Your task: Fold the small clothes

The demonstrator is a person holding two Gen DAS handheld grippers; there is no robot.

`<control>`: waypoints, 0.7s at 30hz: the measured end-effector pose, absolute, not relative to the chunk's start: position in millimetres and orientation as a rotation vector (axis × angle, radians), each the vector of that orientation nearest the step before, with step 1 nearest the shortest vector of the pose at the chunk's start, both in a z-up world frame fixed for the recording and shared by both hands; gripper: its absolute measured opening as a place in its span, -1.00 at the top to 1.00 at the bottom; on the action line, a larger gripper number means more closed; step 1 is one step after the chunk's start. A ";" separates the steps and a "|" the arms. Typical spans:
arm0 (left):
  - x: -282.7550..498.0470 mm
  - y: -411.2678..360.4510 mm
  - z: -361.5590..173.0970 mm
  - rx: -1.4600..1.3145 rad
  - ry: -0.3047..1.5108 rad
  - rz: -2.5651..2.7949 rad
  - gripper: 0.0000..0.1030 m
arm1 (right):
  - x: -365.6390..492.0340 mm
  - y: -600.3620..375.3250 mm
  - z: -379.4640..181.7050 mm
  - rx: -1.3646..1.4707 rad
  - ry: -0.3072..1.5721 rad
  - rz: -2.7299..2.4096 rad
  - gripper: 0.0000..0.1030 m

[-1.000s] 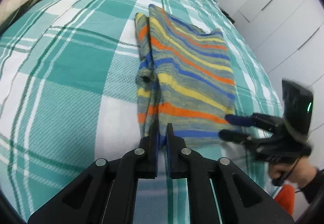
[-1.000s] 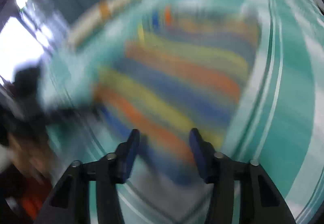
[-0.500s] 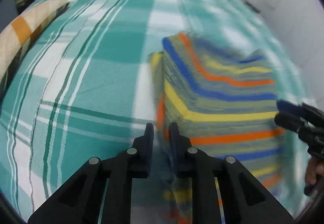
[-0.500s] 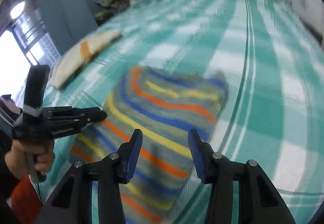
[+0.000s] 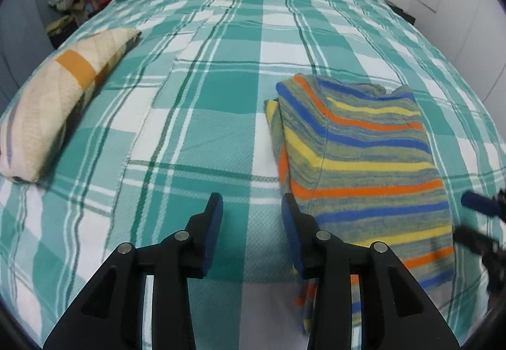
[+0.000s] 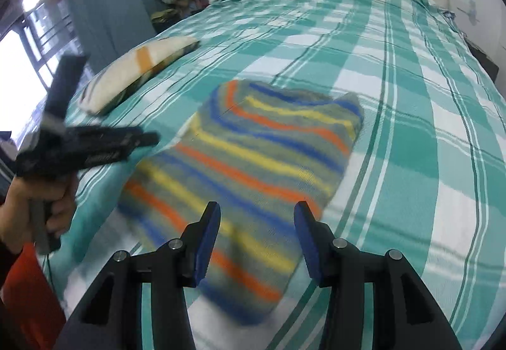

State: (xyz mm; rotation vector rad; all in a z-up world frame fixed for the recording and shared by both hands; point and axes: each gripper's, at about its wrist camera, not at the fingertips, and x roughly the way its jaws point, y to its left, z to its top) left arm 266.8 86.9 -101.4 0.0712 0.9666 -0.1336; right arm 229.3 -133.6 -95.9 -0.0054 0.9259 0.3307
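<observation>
Left claw [image 5: 252, 210] now off the folded striped knit [image 5: 357, 157], opening, empty; right claw [image 6: 256, 220] parted, empty

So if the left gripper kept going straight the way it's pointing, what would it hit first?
Probably the bare checked bedspread. The left gripper, jaws opening and empty, aims just left of the striped garment, though its right finger might brush the garment's edge.

The left gripper [image 5: 252, 223] has let go of the sweater [image 5: 357, 160]; its jaws are opening over bare bedspread [image 5: 202, 134], the sweater now at three o'clock.
</observation>
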 end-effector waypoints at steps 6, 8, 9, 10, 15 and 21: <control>258.3 82.8 -93.7 0.105 0.967 -0.126 0.22 | 203.7 -121.5 -112.7 -0.013 0.955 0.340 0.05; 255.0 81.7 -90.6 0.113 0.965 -0.123 0.22 | 200.0 -121.8 -119.1 0.003 0.967 0.331 0.05; 253.8 81.0 -89.3 0.116 0.964 -0.123 0.22 | 199.0 -121.9 -121.5 0.007 0.972 0.327 0.05; 252.4 80.1 -88.0 0.119 0.963 -0.123 0.21 | 197.8 -121.7 -123.8 0.010 0.978 0.324 0.05; 246.9 77.1 -84.6 0.123 0.956 -0.122 -0.06 | 191.3 -117.5 -134.5 -0.015 1.012 0.321 0.05; 247.3 101.0 -84.8 -0.048 0.945 -0.212 -0.72 | 181.8 -136.1 -125.7 0.041 1.023 0.353 -0.08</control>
